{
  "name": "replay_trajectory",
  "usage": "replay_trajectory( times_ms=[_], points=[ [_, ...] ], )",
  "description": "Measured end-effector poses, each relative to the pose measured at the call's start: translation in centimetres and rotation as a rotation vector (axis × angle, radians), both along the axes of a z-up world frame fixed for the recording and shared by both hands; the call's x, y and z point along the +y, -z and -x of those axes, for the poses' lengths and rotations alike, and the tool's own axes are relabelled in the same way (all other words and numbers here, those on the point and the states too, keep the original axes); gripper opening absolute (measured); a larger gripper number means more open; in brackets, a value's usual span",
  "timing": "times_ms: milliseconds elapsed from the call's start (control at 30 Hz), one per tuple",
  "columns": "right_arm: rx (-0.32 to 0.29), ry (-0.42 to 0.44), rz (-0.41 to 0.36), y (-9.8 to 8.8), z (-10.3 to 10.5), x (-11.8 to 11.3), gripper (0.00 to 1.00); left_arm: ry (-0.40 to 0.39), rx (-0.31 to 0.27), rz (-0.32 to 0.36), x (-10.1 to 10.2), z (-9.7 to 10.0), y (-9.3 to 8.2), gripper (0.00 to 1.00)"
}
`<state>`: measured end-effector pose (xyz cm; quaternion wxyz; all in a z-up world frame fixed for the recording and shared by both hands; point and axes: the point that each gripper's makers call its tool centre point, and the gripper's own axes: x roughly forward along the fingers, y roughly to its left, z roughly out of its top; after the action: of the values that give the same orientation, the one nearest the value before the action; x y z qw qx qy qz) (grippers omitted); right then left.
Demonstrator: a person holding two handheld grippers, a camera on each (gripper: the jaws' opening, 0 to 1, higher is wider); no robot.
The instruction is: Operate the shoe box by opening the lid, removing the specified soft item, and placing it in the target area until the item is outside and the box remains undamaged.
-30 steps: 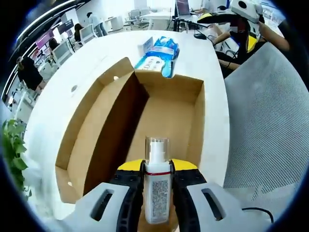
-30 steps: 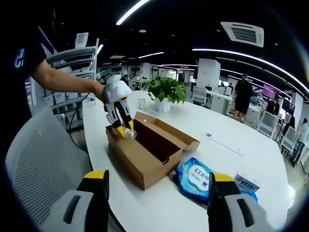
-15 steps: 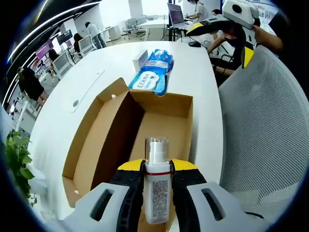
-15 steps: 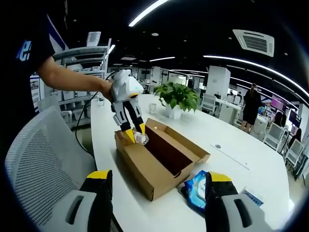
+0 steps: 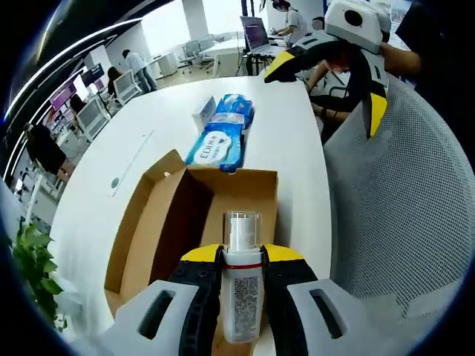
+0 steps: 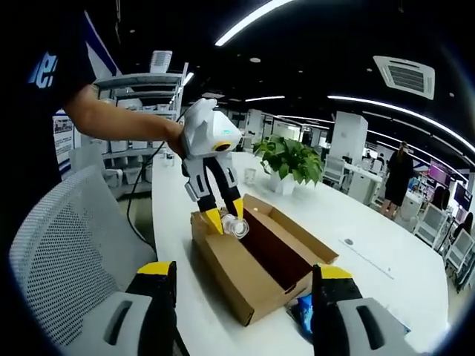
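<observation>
- The shoe box [image 5: 167,222] sat open on the tabletop [image 5: 289,141], lid done; it looked undamaged.
- The left claw [image 5: 242,278] was clamped on one spray bottle [image 5: 241,293], held above the box's near end — placing remained, by my judgement.
- The right claw [image 6: 239,297] stood apart, empty.
- One wet-wipes pack [image 5: 219,141] and one small carton [image 5: 202,113] lay beyond the box.

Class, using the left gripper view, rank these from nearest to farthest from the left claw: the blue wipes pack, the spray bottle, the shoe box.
1. Spray bottle: clamped between the left claw jaws.
2. Shoe box: open, directly beneath and ahead of the claw.
3. Blue wipes pack: on the white table beyond the box's far end.
</observation>
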<state>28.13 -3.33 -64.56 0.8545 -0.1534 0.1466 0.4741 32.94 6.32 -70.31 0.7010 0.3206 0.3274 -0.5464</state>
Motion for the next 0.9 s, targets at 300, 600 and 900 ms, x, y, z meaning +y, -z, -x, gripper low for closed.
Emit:
replay_trajectory(
  times_ms=[300,600,900],
  points=[
    [-0.017,-0.035,-0.018,-0.6,0.3,1.5,0.68,0.052,-0.002,0.023,-1.8,1.2,-0.7,0.20],
    [-0.030,-0.054,-0.024,-1.0,0.4,2.0,0.62,0.105,-0.017,0.042,-3.5,1.9,-1.0,0.20],
    [-0.041,-0.066,-0.027,-1.2,0.6,2.5,0.58,0.180,-0.021,0.061,-5.3,3.1,-1.1,0.20]
  ],
)
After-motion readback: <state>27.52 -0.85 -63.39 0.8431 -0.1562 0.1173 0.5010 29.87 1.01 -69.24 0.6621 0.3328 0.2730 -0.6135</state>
